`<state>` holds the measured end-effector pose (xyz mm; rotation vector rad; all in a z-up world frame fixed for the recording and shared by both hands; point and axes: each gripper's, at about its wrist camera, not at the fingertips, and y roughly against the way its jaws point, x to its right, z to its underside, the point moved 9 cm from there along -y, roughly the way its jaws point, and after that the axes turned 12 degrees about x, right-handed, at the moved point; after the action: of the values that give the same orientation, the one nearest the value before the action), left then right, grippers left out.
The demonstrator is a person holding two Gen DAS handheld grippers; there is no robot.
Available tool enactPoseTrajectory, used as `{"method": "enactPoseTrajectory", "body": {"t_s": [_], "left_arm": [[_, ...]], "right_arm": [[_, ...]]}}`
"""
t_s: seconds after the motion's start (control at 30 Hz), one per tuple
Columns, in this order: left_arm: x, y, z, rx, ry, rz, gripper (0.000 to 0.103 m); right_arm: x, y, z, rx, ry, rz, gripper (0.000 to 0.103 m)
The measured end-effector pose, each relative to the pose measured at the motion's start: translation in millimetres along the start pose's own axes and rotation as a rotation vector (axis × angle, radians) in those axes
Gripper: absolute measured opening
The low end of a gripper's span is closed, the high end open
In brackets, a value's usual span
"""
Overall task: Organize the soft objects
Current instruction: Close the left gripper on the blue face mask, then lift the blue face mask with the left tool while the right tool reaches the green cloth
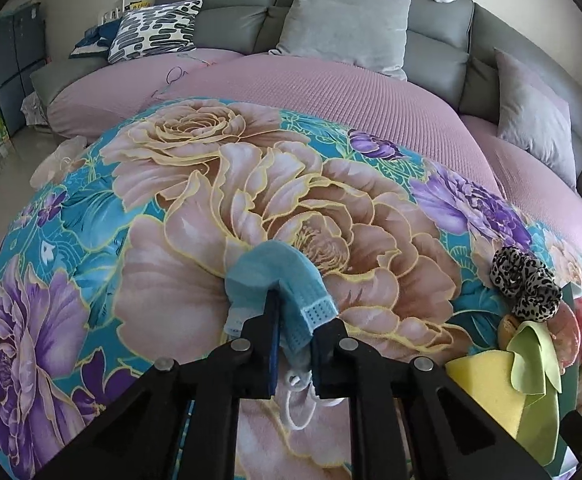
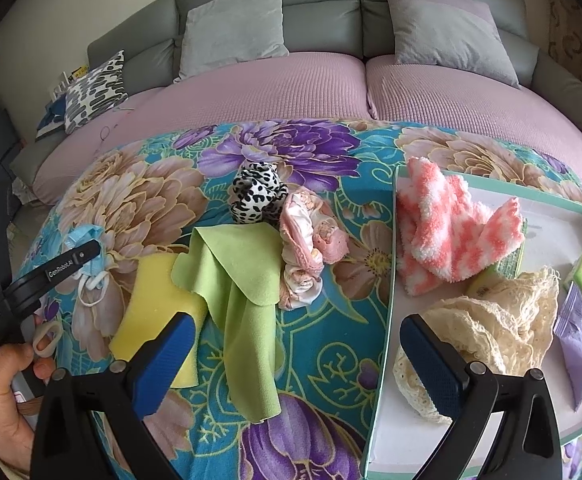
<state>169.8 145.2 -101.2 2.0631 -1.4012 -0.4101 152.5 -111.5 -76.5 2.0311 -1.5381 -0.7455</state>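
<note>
The left hand-held gripper (image 1: pixel 293 344) has its jaws pinched together on a blue face mask (image 1: pixel 279 280), which bunches up over the fingertips while its white ear loops (image 1: pixel 303 404) dangle below — the mask sits low over the floral blanket (image 1: pixel 171 240), at that blanket's left part as the right wrist view shows it. The right hand-held gripper (image 2: pixel 295 344) hangs with its jaws spread wide and nothing between them, one blue pad above the yellow cloth (image 2: pixel 151 304), the other over the edge of the tray (image 2: pixel 391 280).

Between the two lie a green cloth (image 2: pixel 243 280) draped partly over the yellow one, a leopard-print scrunchie (image 2: pixel 257 198) and a pink crumpled fabric piece (image 2: pixel 311 248) just beside it. In the tray rest a pink-and-white fluffy cloth (image 2: pixel 447 236) and a cream lace piece (image 2: pixel 491 328) — the lace touching the right pad's side.
</note>
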Motion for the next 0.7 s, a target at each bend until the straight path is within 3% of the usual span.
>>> {"method": "enactPoseTrajectory", "body": {"t_s": [0.57, 0.7], "left_arm": [[1.5, 18.9, -5.8, 0.012, 0.049, 0.05, 0.009], [6.1, 27.1, -8.1, 0.023, 0.041, 0.055, 0.009]], "right_arm": [[-1.8, -1.7, 0.3, 0.002, -0.003, -0.007, 0.103], [-1.5, -1.3, -0.8, 0.008, -0.04, -0.043, 0.103]]}}
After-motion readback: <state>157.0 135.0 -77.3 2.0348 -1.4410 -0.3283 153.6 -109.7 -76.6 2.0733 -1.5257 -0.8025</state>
